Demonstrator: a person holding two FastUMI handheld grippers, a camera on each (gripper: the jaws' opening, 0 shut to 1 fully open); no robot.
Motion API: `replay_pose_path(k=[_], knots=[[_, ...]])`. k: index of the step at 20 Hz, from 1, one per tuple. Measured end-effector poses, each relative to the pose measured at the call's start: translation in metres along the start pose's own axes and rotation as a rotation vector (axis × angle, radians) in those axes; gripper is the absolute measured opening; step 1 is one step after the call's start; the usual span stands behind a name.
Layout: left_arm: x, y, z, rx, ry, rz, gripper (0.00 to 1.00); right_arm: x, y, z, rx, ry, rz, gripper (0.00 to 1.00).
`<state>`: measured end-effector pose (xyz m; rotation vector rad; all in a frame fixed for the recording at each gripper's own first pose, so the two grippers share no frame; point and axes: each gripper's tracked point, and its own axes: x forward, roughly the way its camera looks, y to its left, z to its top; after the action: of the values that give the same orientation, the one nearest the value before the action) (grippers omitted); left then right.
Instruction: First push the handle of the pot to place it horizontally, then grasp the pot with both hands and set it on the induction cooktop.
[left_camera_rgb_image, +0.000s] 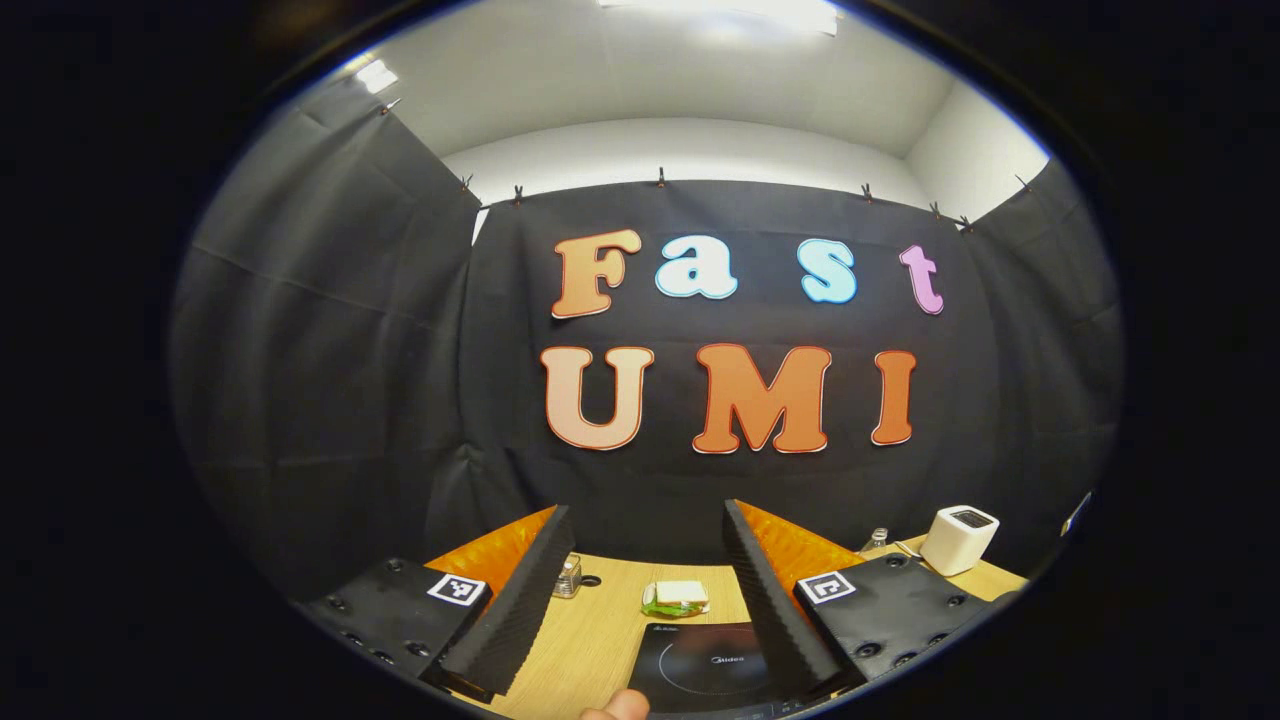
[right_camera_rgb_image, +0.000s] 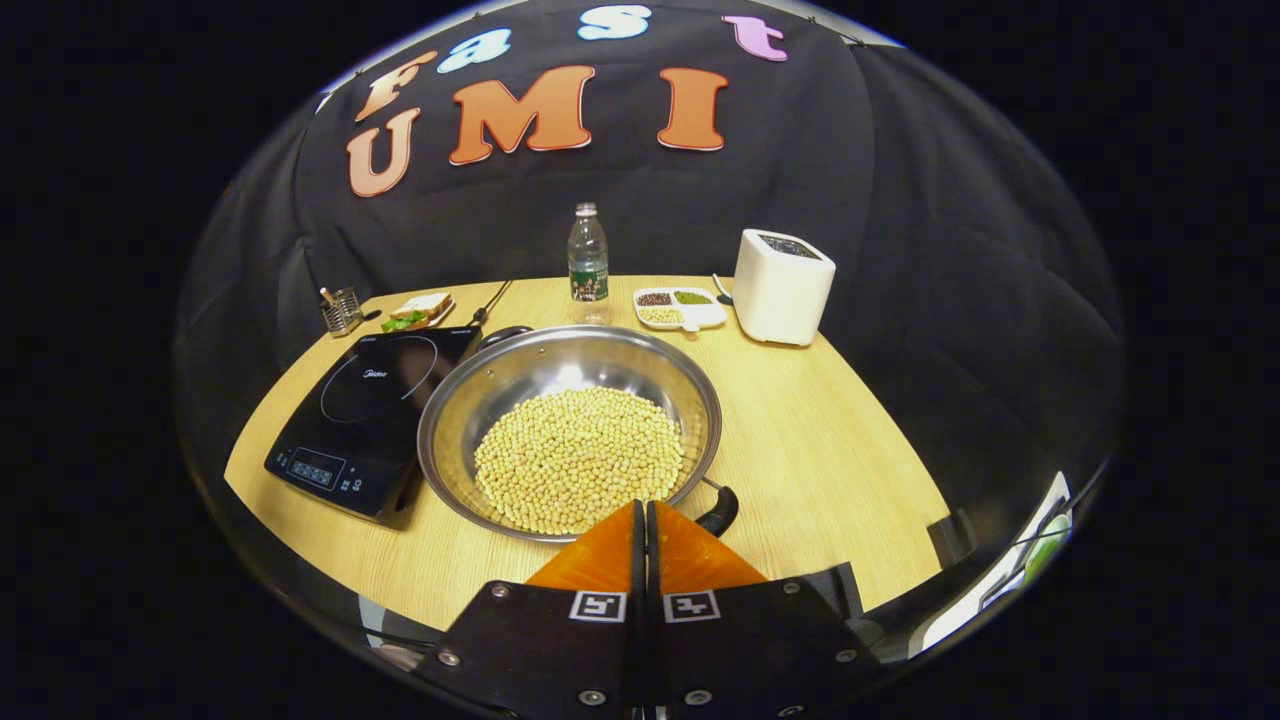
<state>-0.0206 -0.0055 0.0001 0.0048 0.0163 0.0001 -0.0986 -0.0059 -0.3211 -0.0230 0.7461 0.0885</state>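
The induction cooktop (right_camera_rgb_image: 370, 420) is seen left of the pot (right_camera_rgb_image: 568, 430), touching its rim. The pot, filled with soybeans (right_camera_rgb_image: 580, 458), sits mid-table. Its near handle (right_camera_rgb_image: 720, 508) is best pushed sideways by the right gripper (right_camera_rgb_image: 645, 520), whose fingers are pressed together, empty. The left gripper (left_camera_rgb_image: 640, 590) is held spread wide, empty, above the cooktop.

In the right gripper view the pot (right_camera_rgb_image: 568, 430) sits on the counter (right_camera_rgb_image: 820, 450), induction cooktop (right_camera_rgb_image: 370, 415) touching its left; bottle (right_camera_rgb_image: 588, 255), divided dish (right_camera_rgb_image: 680, 308) and box-shaped appliance (right_camera_rgb_image: 783, 286) stand behind
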Motion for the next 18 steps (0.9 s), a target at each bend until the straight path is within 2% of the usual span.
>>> replay_pose_path(k=[12,13,18], knots=[[0.007,-0.002,-0.018,-0.007,0.041,-0.001,0.99,0.025,0.012,-0.056,0.047,0.154,0.074,0.0],[0.008,-0.006,-0.019,-0.009,0.043,-0.003,0.96,0.027,0.011,-0.058,0.049,0.16,0.071,0.0],[0.015,-0.009,-0.023,0.009,0.051,-0.002,0.99,0.033,-0.002,-0.058,0.1,0.168,0.052,0.0]])
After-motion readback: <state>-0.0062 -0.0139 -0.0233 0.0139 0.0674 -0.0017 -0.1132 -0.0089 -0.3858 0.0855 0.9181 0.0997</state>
